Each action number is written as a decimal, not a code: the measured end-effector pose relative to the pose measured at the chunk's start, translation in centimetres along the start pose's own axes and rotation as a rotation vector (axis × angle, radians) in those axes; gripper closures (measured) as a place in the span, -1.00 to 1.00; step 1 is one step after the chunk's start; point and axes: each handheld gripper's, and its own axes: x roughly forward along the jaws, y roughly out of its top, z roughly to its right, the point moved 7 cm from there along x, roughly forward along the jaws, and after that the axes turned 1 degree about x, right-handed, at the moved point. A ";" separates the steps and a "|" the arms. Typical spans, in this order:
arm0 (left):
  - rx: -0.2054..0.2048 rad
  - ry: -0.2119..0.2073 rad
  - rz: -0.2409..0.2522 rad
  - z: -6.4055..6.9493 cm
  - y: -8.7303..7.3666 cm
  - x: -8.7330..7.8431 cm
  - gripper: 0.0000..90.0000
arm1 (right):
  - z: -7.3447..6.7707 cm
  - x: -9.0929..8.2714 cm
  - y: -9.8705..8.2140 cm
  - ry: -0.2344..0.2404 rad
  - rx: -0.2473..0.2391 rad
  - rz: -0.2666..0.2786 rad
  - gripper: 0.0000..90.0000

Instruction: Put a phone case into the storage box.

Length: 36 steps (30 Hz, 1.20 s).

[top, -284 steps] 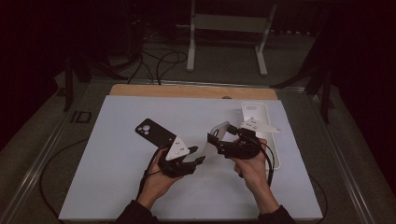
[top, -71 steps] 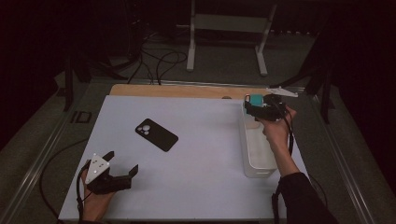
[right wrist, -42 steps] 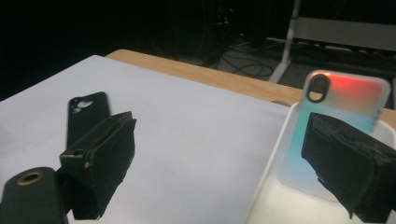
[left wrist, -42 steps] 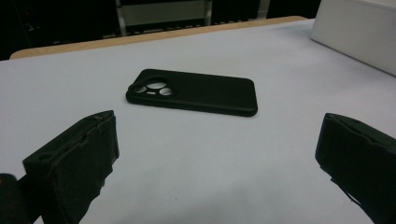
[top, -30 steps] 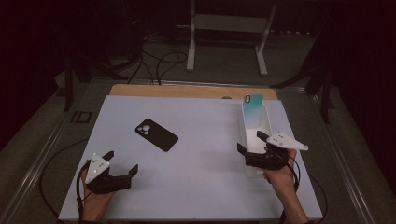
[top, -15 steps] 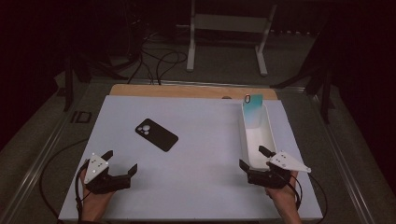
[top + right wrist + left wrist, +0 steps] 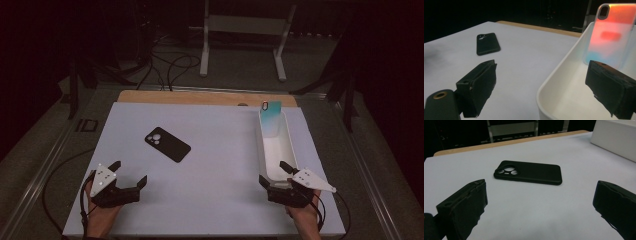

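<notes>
Black phone case (image 7: 167, 144) lies flat mid-table (image 7: 225, 210), camera cutouts up, well apart from both grippers. Left gripper (image 7: 125, 181) wide, empty, pointed at it. Right gripper (image 7: 278, 177) wide, empty, at near end of white bin (image 7: 289, 150); 1 iridescent case (image 7: 270, 119) leans inside. Black case likely light, flexible, slightly grippy: pinch across long edges.

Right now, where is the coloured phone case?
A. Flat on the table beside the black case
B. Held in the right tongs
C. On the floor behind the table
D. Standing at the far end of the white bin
D: the coloured case stands propped at the far end of the white bin, while the right tongs are open and hold nothing.
</notes>
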 end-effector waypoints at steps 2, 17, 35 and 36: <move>0.005 0.001 -0.002 0.0 0.1 0.0 -1.00 | -0.1 0.0 -0.1 0.004 -0.001 -0.001 -0.78; 0.008 -0.014 0.008 0.3 1.6 0.1 -1.00 | 0.1 0.0 0.1 -0.007 0.004 0.009 -0.78; 0.016 -0.055 0.007 0.6 3.7 1.1 -1.00 | 0.3 -0.1 0.1 -0.015 0.009 0.018 -0.78; 0.022 -0.059 0.006 0.6 3.9 1.3 -1.00 | 0.4 -0.1 0.1 -0.015 0.008 0.018 -0.78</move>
